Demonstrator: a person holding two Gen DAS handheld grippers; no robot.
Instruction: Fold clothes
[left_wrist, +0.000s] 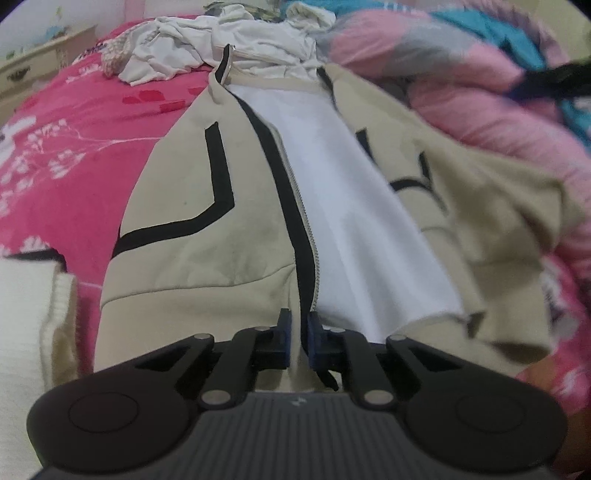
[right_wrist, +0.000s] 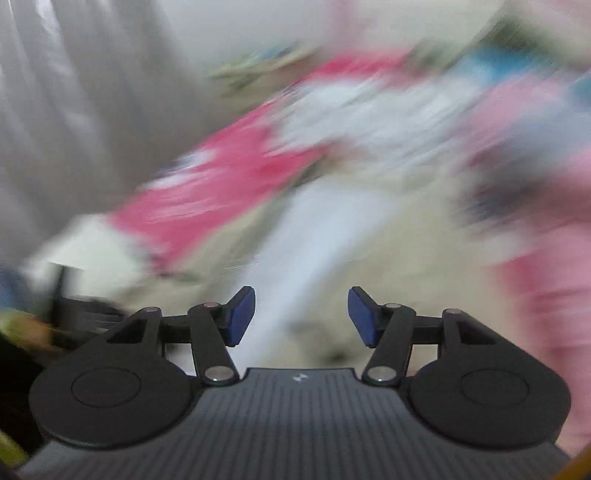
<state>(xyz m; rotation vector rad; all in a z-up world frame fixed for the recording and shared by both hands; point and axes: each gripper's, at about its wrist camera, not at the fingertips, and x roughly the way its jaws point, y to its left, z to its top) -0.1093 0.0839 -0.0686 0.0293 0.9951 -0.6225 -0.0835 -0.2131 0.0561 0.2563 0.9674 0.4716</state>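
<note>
A beige zip jacket with black stripes lies open on the bed, its white lining showing up the middle. My left gripper is shut on the jacket's near hem at the black zipper edge. In the right wrist view everything is motion-blurred; my right gripper is open and empty above the pale jacket and its white lining.
A pink floral bedsheet covers the bed. A pile of white clothes lies at the far end. A pink and blue quilt is bunched on the right. A cream knit garment lies near left. A cream dresser stands far left.
</note>
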